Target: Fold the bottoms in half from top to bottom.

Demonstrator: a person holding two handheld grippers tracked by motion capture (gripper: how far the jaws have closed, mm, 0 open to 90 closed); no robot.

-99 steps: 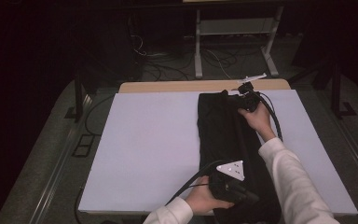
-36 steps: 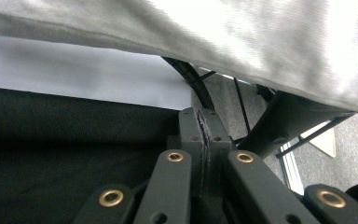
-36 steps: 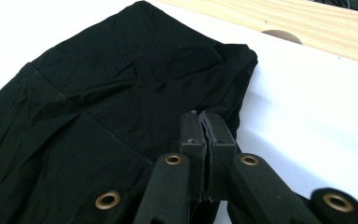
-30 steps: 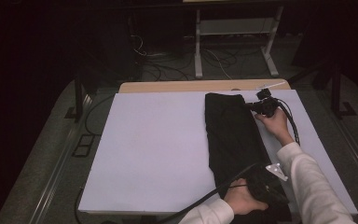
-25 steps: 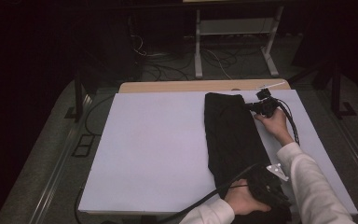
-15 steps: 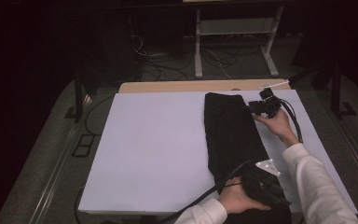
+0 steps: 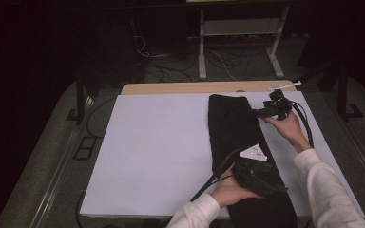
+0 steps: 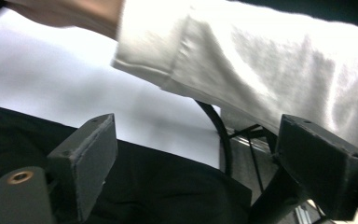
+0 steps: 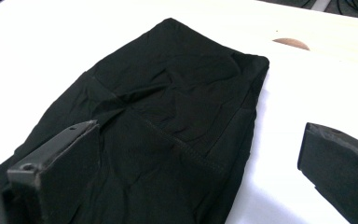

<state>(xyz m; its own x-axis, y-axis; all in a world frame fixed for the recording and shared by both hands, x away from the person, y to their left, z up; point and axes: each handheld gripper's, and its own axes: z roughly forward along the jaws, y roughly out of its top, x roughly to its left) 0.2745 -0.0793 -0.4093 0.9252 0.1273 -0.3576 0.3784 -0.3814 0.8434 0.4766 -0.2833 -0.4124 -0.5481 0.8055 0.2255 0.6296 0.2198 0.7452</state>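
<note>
Along white table [image 7: 161,156], folded black garment [image 7: 235,137] runs near-to-far; right gripper [image 7: 271,110] beside its far end, left gripper [image 7: 259,178] seemingly above near end. Both just opened, nothing between jaws.

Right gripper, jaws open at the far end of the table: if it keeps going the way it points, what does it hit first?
Most likely the black garment. The right gripper looks down along its own jaws at the folded cloth on the white table, with nothing between the jaws. Depth is hard to judge.
</note>
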